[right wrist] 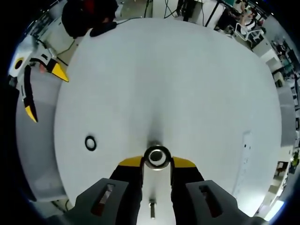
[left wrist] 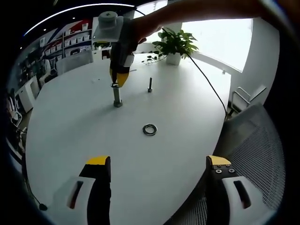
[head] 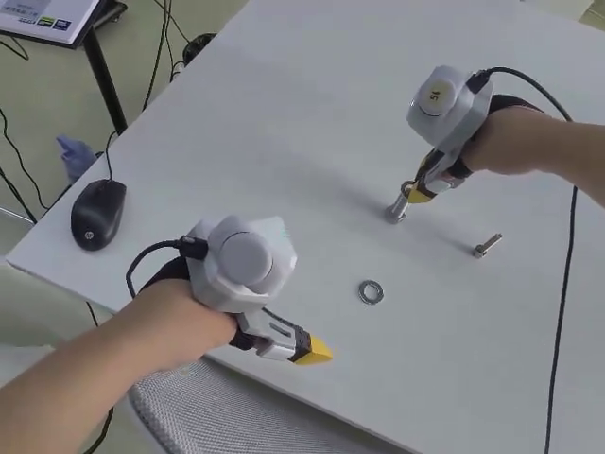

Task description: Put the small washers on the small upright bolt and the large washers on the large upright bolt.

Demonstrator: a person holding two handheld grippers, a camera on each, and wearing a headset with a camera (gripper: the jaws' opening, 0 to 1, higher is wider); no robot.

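Observation:
My right gripper is shut on a large washer, which it holds flat right over the top of the large upright bolt. In the left gripper view the same bolt stands just under the right gripper. The small upright bolt stands apart to the right, also seen as the small bolt. A loose washer lies flat on the white table, the same washer ahead of my left gripper. That gripper is open with nothing in it, near the table's front edge.
A black mouse lies at the table's left edge. A black cable runs down the right side from the right gripper. A mesh chair stands below the front edge. A potted plant sits at the table's far end.

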